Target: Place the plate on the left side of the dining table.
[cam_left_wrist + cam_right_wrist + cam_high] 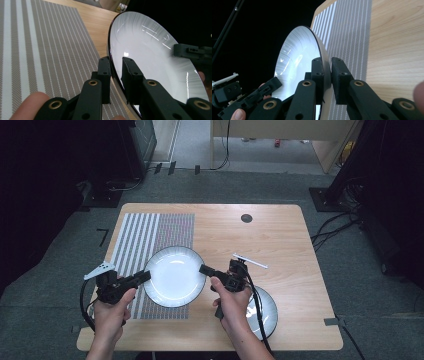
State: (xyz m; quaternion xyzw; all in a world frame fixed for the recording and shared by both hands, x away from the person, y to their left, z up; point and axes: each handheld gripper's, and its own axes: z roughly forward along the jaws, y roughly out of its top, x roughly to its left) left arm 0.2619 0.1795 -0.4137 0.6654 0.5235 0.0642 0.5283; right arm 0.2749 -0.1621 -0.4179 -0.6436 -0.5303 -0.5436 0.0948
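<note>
A white plate (175,275) with a dark rim hangs between my two grippers, above the striped placemat (145,235). My left gripper (145,276) is shut on the plate's left rim. In the left gripper view its jaws (115,61) straddle the rim of the plate (150,50), one outside and one inside. My right gripper (204,269) is shut on the opposite rim. The right gripper view shows its jaws (326,61) pinching the edge of the plate (297,57), with the left gripper (272,83) across from it.
A second white plate (267,312) lies on the wooden table (280,240) near the front right, partly under my right forearm. A small dark round disc (246,218) sits near the table's far edge. Cables trail on the floor to the right.
</note>
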